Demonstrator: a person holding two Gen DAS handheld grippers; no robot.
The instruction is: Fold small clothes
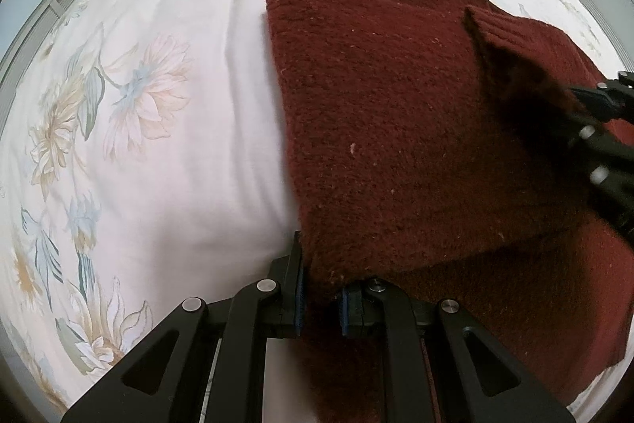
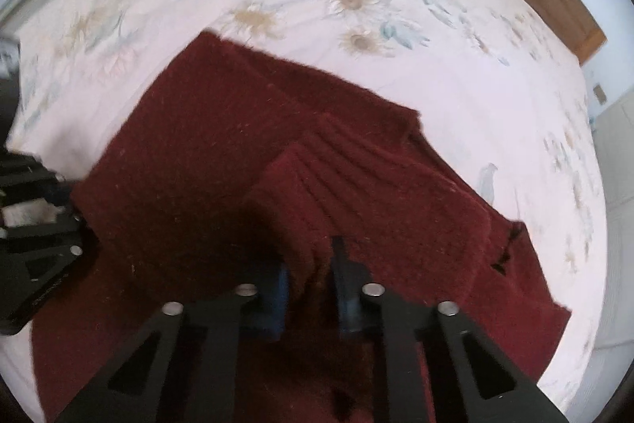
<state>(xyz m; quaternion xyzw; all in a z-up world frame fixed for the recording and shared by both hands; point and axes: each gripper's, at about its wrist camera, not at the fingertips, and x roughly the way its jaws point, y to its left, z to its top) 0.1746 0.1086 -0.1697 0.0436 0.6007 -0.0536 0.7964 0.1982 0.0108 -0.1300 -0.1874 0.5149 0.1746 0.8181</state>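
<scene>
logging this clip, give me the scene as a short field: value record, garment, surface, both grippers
garment: dark red knitted sweater, partly folded
surface: floral bedsheet
left gripper: shut on a sweater edge
right gripper: shut on the ribbed cuff, sleeve over the body
fold state: not finished

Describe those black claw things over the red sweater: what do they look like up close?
Each is a matte black metal tool. The left gripper and right gripper have angular linkage arms with triangular cut-outs, joined by round silver pins. Each ends in two slim fingers lined with blue pads. No cables, sleeves or markings show.
</scene>
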